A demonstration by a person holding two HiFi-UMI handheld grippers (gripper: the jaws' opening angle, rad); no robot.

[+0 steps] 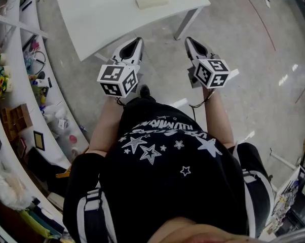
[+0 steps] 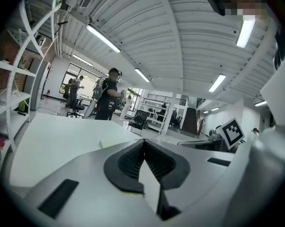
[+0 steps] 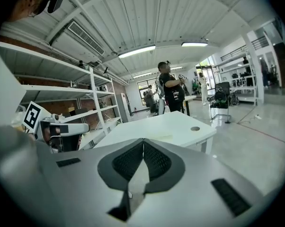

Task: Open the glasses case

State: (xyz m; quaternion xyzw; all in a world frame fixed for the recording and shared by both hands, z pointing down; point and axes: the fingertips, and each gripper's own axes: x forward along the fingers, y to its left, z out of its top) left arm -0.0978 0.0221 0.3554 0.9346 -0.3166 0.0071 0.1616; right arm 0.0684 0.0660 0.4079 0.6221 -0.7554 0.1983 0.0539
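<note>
Nearest the camera in the head view, the person's dark star-printed shirt fills the lower field, both forearms extended toward the far side. Far left: curved white shelving crowded with small items, not involved in the task. Left of centre: the left gripper, jaws pressed together with nothing between them, as its own view confirms. Right of centre: the right gripper, likewise closed and empty. Both are held side by side over bare floor and aimed at the white table, well short of it. The glasses case, apparently the pale flat oblong, lies untouched near the table's far edge. The symmetric carry suggests an approach in which one gripper would steady the case while the other lifts its lid.
</note>
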